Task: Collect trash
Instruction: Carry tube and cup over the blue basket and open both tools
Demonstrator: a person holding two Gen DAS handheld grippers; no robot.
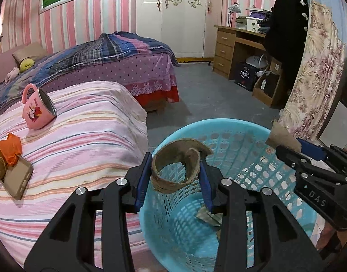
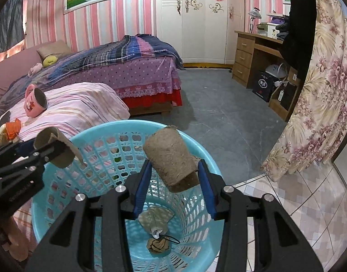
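Turquoise perforated plastic basket [image 2: 196,158] sits on the floor just beside the pink striped bedspread [image 1: 82,136]; everything below is placed relative to it. L gripper [image 1: 175,176] hangs over its near-left rim, jaws clamped on a torn brown cardboard ring [image 1: 173,170], w/ the ring's lower edge dipping inside the rim line. R gripper [image 2: 173,181] is over the basket mouth, jaws pinching a squashed brown cardboard tube [image 2: 171,158]; tube tilts up toward the far rim. Both pieces are above the opening, not touching the walls. At the bottom of the basket: crumpled paper scraps [image 2: 155,224] and a small brown wad w/ black string [image 2: 158,246]. Grey floor [image 2: 218,104] beyond the far rim is open up to the purple bed. Floral curtain [image 2: 320,90] hangs near the right rim. Left of the basket, on the bedspread: tipped pink mug [image 1: 38,108], orange wrapper [image 1: 10,149], tan phone [image 1: 18,176].
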